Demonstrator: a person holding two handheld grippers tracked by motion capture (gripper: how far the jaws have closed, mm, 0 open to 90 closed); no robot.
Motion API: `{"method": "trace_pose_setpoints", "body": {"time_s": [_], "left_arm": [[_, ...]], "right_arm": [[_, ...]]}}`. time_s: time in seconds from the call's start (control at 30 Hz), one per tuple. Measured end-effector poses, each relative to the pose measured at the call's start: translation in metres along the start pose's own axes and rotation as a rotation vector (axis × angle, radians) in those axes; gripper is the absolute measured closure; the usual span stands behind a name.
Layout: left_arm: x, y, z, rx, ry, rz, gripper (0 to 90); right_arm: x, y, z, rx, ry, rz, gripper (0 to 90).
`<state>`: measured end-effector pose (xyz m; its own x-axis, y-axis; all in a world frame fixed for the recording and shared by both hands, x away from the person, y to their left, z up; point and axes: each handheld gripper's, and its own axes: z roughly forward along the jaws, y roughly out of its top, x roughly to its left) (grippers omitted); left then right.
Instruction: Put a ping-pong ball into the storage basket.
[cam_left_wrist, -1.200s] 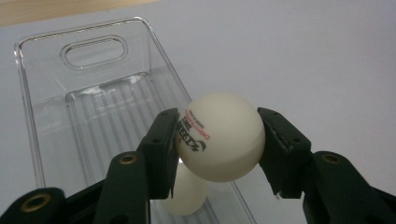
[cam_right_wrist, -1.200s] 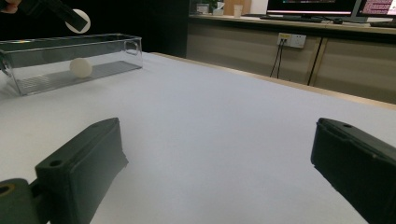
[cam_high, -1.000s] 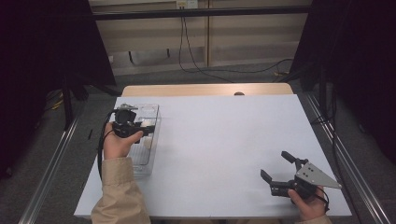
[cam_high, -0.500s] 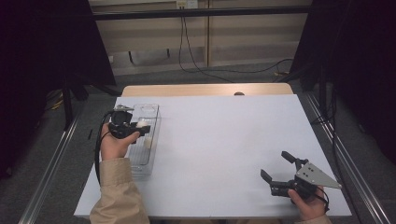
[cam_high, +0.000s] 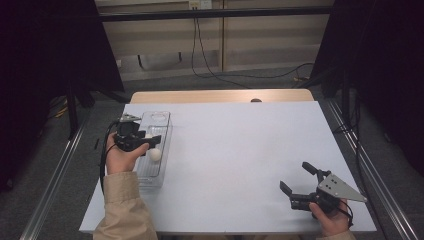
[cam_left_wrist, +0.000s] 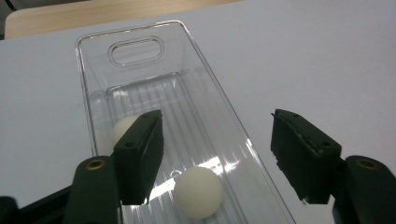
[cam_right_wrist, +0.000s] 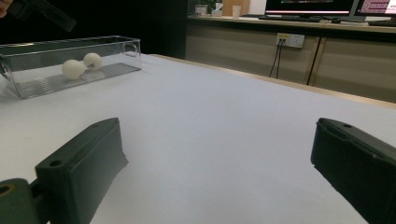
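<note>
A clear plastic tray (cam_high: 161, 116) stands at the table's left side with two white balls in it. My left gripper (cam_high: 151, 140) hovers over the tray, and its jaws have just been opening. One ball (cam_left_wrist: 198, 192) lies on the tray floor below the gap between them, untouched by the pads. The second ball (cam_left_wrist: 121, 128) is partly hidden behind the left jaw. My right gripper (cam_high: 296, 176) rests near the front right edge, open and holding nothing. From there the tray (cam_right_wrist: 70, 44) and both balls (cam_right_wrist: 74, 68) show far off.
The white table top (cam_high: 240, 150) stretches between the two grippers. A wooden strip (cam_high: 220, 96) runs along the far edge. Dark frames and cables stand beyond the table. Metal rails run along both sides.
The left gripper's jaws have parted over the tray, and a white ball now shows on the tray floor beneath them. The right gripper has not moved.
</note>
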<state>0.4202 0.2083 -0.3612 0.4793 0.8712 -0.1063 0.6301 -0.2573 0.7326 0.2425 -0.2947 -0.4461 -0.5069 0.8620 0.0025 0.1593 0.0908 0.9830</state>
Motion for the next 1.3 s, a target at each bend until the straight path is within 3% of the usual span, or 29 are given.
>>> {"method": "trace_pose_setpoints", "body": {"time_s": [0.27,0.93,1.1,1.3], "left_arm": [[-0.002,-0.008,-0.006,-0.037,0.010,-0.010,27.8],[-0.018,-0.040,-0.021,-0.182,0.008,-0.008,14.1],[-0.018,-0.045,-0.026,-0.223,0.002,-0.024,12.8],[-0.023,-0.053,-0.025,-0.231,-0.023,-0.016,11.7]], "right_arm": [[-0.001,0.000,0.000,-0.003,-0.001,0.003,1.9],[0.000,0.001,-0.001,-0.007,-0.002,0.002,1.9],[0.000,0.001,0.000,-0.007,-0.001,0.003,1.9],[0.000,0.001,0.000,-0.006,-0.004,0.004,1.9]]}}
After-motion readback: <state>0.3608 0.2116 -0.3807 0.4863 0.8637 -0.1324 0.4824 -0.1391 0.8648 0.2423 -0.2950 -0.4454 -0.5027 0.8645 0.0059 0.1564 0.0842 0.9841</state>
